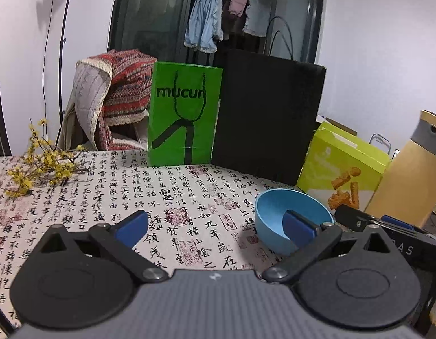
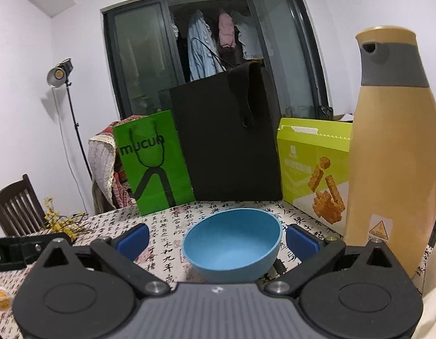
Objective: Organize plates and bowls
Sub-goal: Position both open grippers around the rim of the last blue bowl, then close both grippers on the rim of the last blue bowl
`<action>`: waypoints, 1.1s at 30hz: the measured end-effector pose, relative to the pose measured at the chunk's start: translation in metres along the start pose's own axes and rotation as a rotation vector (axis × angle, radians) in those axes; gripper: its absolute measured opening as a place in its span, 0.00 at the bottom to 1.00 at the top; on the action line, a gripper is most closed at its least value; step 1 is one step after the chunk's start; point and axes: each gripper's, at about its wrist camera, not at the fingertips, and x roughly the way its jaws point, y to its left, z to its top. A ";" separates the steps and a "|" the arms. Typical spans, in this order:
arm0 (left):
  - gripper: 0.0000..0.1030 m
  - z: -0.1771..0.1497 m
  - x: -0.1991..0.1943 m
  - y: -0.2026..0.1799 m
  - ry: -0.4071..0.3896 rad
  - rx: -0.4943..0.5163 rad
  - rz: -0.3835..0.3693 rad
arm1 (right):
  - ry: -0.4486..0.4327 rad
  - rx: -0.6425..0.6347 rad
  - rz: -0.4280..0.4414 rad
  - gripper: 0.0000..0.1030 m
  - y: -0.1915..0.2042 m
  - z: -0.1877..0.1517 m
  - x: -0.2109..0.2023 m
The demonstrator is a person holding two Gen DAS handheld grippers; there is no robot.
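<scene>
A blue bowl (image 2: 232, 243) stands on the calligraphy-print tablecloth (image 2: 167, 231), empty inside. In the right wrist view it lies between the blue pads of my right gripper (image 2: 218, 240), which is open; neither pad visibly touches the bowl. The left wrist view shows the same bowl (image 1: 274, 212) at the right, partly behind the right pad of my left gripper (image 1: 215, 226). That gripper is open over bare cloth and holds nothing. No plates are in view.
Behind the bowl stand a green paper bag (image 2: 153, 166), a black bag (image 2: 226, 141) and a yellow-green snack box (image 2: 311, 169). A tall tan flask (image 2: 392, 152) rises close on the right. Yellow flower sprigs (image 1: 40, 163) lie far left, near a chair (image 2: 14, 209).
</scene>
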 end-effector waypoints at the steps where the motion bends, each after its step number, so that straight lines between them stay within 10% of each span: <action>1: 1.00 0.002 0.005 -0.001 0.004 -0.003 0.005 | 0.004 0.005 -0.005 0.99 -0.002 0.002 0.004; 33: 1.00 0.007 0.140 -0.045 0.119 -0.022 0.103 | 0.059 0.059 -0.142 0.95 -0.051 -0.005 0.107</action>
